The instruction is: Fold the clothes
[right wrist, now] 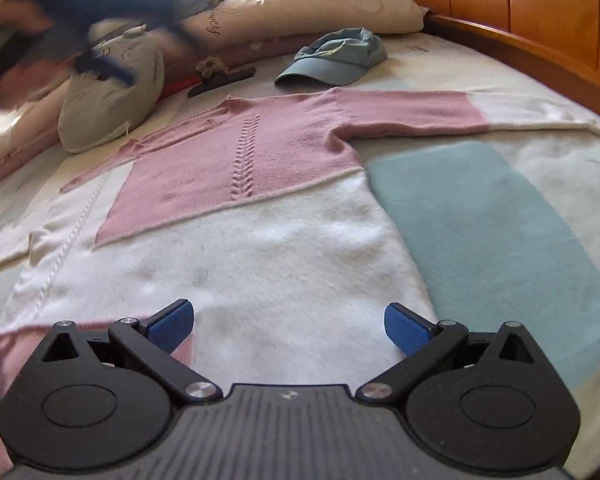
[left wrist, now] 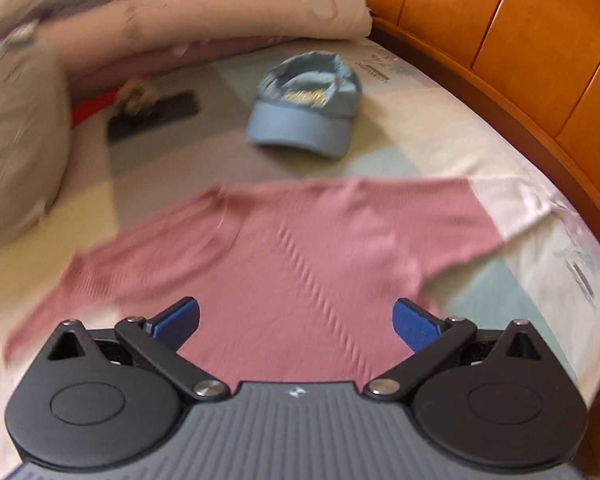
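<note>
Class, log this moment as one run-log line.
left gripper open, over pink top | right gripper open, over white hem | sweater flat on bed | cap beyond

A home bedroom: bed, pillows, wooden headboard.

Fuzzy knit sweater, cotton cap, glossy wooden headboard, ribbed fingers

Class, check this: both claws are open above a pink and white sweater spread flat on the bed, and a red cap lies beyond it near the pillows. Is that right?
Not quite: the cap is blue, not red, as the right wrist view shows. The rest holds: both the left claw and the right claw are open above the pink and white sweater, spread flat on the bed, near the pillows.
</note>
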A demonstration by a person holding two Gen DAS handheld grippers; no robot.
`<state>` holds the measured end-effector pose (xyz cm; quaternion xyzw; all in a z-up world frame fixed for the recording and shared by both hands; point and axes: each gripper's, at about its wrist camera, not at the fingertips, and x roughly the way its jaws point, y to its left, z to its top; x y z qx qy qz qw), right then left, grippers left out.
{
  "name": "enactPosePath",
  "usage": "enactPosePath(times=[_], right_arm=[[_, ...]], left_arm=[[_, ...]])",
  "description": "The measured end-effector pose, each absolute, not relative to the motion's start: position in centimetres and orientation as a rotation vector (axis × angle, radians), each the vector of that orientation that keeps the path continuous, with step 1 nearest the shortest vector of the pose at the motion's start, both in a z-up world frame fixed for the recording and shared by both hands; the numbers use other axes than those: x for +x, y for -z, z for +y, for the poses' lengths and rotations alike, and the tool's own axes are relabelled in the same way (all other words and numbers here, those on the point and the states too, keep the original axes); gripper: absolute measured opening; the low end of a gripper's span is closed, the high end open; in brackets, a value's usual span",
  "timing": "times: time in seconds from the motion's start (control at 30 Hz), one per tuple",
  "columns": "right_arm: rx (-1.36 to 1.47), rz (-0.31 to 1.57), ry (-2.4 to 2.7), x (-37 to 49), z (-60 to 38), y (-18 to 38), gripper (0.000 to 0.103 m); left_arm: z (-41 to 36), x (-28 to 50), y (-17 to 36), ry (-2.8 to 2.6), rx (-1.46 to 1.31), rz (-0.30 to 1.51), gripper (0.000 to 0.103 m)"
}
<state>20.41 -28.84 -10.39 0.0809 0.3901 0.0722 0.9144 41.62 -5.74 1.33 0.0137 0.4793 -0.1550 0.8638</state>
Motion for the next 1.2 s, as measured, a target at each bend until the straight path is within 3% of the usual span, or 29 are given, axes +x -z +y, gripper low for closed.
enactPosePath(times=[0.17, 0.4, 0.6, 0.8, 0.93, 1.2], right_arm=[[0.097, 0.843, -0.123, 18.1, -28.2, 10.9, 0.103], [-0.012, 0.866, -0.061, 17.1, -25.8, 11.9, 0.103], [-0.001, 0.824, -0.042, 16.6, -25.9, 12.3, 0.103], [-0.005, 0.793, -0.024, 16.4, -25.6, 12.4, 0.103], [-0.002, 0.821, -0.012, 16.9, -25.5, 12.3, 0.103], [0.017, 0.912, 0.013, 17.6, -25.4, 11.7, 0.103]], left_arm=[[-0.4, 35.3, 3.3, 0.280, -0.014, 0.993, 0.102], [1.4, 28.4, 10.2, 0.232, -0.010, 0.941, 0.102], [1.2, 23.4, 10.8, 0.285, 0.085, 0.840, 0.102], [5.9, 25.6, 8.1, 0.344, -0.088, 0.797, 0.102], [9.9, 29.3, 6.6, 0.233, -0.064, 0.749, 0.102], [23.0, 33.7, 5.9, -0.050, -0.163, 0.741, 0.102]])
